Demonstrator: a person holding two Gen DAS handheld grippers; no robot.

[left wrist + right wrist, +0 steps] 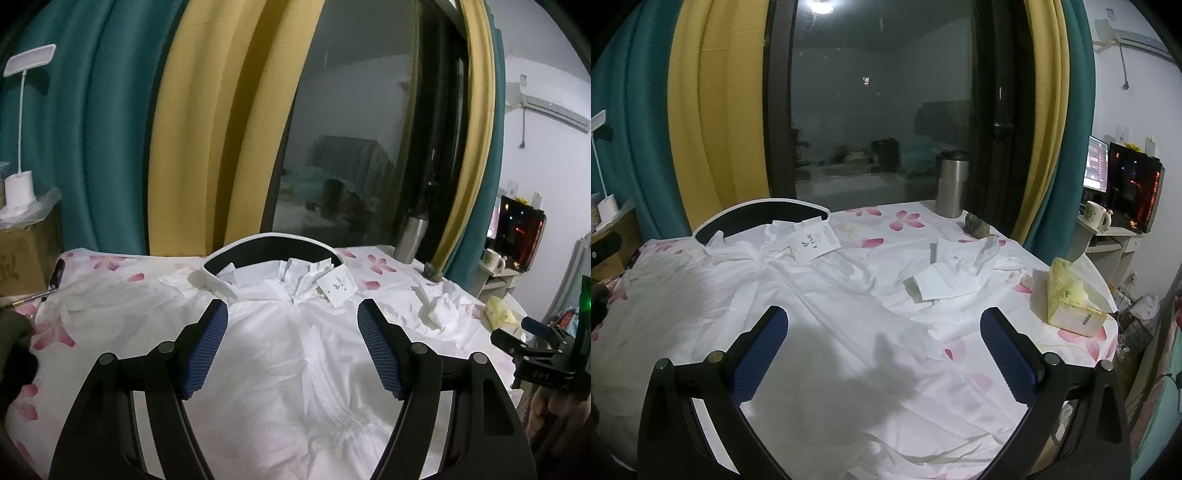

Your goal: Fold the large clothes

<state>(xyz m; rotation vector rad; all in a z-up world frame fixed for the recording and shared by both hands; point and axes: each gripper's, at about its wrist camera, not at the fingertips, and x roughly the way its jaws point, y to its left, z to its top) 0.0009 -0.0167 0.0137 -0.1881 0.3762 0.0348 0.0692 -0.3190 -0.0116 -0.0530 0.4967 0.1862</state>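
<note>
The left hand-held gripper [291, 314] is released, its 2 blue pads wide apart above the white shirt [295, 369]. The right hand-held gripper [884, 325] is released too, grasping nothing. The shirt lies spread flat on the desk [905, 221], collar toward the window, beside a tissue pack [1071, 299].

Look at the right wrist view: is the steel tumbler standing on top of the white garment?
No, the steel tumbler stands upright on the flowered cloth at the far edge, apart from the white garment.
</note>
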